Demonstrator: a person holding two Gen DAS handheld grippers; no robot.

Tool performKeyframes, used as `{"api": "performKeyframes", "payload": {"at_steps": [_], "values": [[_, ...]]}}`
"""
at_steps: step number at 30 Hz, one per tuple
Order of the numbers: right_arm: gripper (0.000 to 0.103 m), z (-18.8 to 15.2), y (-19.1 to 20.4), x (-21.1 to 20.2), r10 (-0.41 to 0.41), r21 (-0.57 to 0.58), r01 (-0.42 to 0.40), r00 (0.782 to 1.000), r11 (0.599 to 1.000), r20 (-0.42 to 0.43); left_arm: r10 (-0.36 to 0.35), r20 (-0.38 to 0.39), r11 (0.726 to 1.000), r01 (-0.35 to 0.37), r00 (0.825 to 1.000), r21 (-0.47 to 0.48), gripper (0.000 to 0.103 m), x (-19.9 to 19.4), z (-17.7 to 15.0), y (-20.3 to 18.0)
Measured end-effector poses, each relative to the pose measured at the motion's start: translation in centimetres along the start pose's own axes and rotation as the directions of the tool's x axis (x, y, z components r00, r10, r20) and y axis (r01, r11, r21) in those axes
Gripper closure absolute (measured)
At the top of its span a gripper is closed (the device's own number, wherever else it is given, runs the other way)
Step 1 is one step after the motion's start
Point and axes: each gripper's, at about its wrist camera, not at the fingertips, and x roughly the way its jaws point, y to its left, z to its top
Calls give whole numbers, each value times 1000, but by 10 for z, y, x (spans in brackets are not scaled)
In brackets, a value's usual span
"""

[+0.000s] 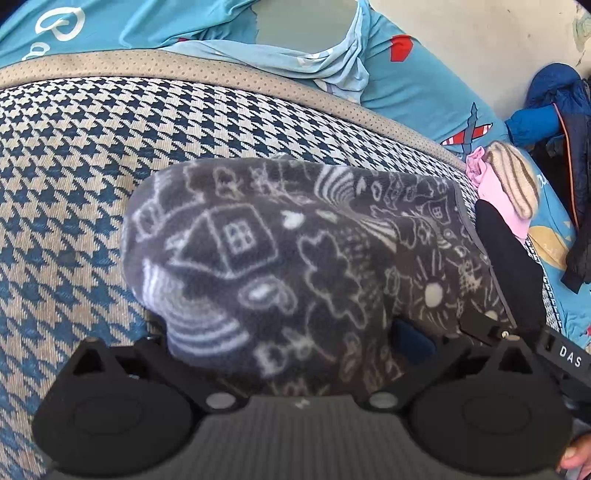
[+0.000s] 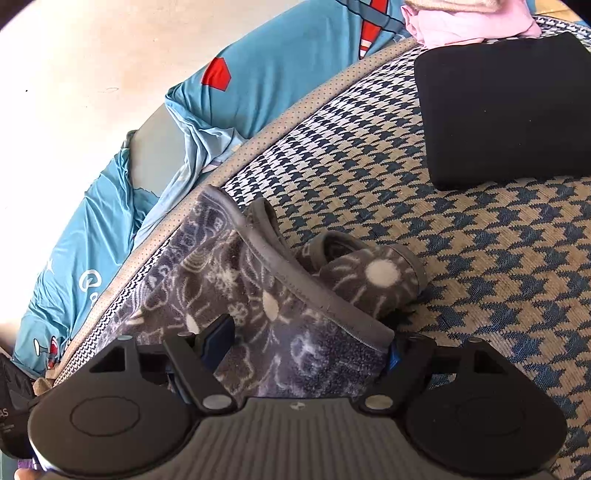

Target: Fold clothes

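Note:
A grey fleece garment [image 1: 280, 258] printed with white houses, rainbows and suns lies bunched on a blue-and-beige houndstooth cover [image 1: 66, 192]. My left gripper [image 1: 288, 332] is shut on its near side; the fleece drapes over the fingers and only one blue pad [image 1: 412, 341] shows. In the right wrist view the same fleece garment [image 2: 258, 295] fills the gap between the fingers of my right gripper [image 2: 306, 350], shut on it beside its grey hemmed edge [image 2: 295, 280]. The right gripper's body, labelled DAS, shows at the garment's right end in the left wrist view.
A folded black garment [image 2: 509, 107] lies on the houndstooth cover [image 2: 480, 258] beyond the fleece. Behind it sit a pink garment [image 2: 469, 22] and a striped beige knit [image 1: 513, 177]. A blue printed sheet [image 1: 406, 85] borders the cover; a dark blue jacket [image 1: 554, 107] is piled far right.

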Motion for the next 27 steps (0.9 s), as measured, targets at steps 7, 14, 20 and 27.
{"api": "performKeyframes", "payload": {"at_steps": [7, 14, 20, 27], "values": [[27, 0, -5, -3, -8, -2, 7, 1000, 1000, -17, -17, 1, 1000, 17, 1000, 8, 0, -3, -3, 5], [27, -1, -12, -6, 1, 19, -1, 1000, 1000, -20, -9, 2, 1000, 9, 1000, 11, 0, -1, -4, 5], [25, -4, -5, -1, -13, -11, 13, 1000, 1000, -11, 5, 0, 1000, -5, 1000, 15, 0, 1, -4, 3], [26, -4, 0, 4, -17, -11, 17, 1000, 1000, 13, 6, 17, 999, -7, 1000, 37, 0, 0, -6, 0]]}}
